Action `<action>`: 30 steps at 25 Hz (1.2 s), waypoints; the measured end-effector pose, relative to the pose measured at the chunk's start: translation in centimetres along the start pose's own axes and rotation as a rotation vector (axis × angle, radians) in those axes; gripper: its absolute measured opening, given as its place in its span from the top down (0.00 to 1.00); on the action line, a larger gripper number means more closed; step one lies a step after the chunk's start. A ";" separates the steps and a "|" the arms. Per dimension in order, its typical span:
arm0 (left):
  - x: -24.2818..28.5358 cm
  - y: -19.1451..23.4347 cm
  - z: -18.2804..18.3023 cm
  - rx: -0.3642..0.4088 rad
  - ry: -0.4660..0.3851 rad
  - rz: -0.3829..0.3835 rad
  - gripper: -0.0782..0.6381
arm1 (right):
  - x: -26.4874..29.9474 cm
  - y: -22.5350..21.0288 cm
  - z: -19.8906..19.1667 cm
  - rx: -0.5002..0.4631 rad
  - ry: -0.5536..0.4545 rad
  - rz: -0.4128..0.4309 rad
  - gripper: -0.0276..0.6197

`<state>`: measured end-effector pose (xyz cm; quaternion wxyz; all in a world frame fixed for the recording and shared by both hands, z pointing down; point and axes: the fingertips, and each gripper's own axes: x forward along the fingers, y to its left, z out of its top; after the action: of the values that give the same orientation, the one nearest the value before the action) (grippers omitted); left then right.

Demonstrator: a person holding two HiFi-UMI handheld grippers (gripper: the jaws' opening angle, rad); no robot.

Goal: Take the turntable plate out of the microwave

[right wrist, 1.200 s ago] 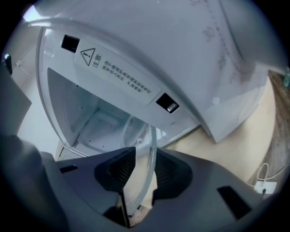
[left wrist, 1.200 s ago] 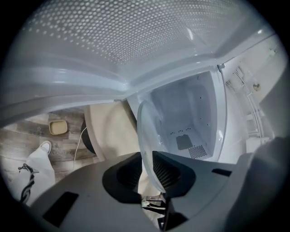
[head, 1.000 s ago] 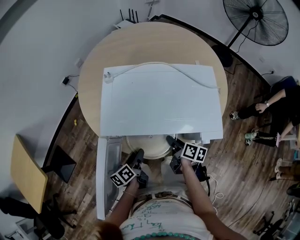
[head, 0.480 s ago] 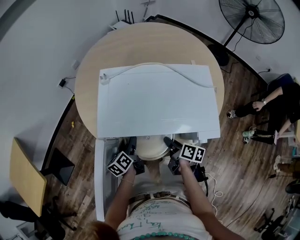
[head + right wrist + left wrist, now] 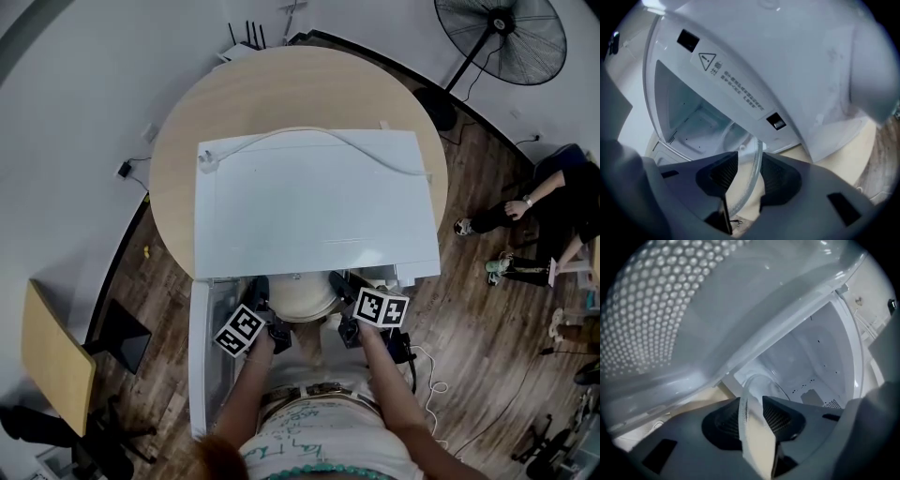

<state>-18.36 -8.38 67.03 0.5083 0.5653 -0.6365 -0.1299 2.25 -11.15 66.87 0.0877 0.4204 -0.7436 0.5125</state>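
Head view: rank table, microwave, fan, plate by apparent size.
1. table
2. microwave
3. fan, which stands farther off on the floor, so its true size is unsure
4. plate, only partly visible at the microwave's front

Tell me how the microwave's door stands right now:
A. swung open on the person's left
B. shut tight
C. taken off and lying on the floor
A: in the head view the door stands swung out from the left side of the microwave, toward the person.
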 end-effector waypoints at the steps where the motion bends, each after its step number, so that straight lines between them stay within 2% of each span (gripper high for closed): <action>1: -0.1 0.0 -0.1 -0.008 -0.002 -0.003 0.70 | 0.1 -0.1 0.2 -0.015 -0.006 -0.012 0.74; 8: -1.2 -0.2 -0.4 -0.028 -0.034 -0.058 0.73 | 0.0 -0.3 0.4 0.068 -0.031 0.039 0.78; 16: -2.6 -1.7 0.3 0.013 -0.073 -0.127 0.75 | -1.0 0.7 1.3 0.086 -0.076 0.130 0.81; 23: -4.2 -2.0 0.0 0.027 -0.105 -0.118 0.75 | -2.0 1.5 1.3 0.090 -0.063 0.167 0.82; 30: -5.7 -1.9 0.1 0.045 -0.144 -0.055 0.74 | -2.9 2.3 1.5 0.071 -0.059 0.181 0.82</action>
<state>-18.15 -4.22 62.73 0.4445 0.5831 -0.6585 -0.1697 2.93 -10.55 62.99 0.0045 0.3693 -0.7621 0.5318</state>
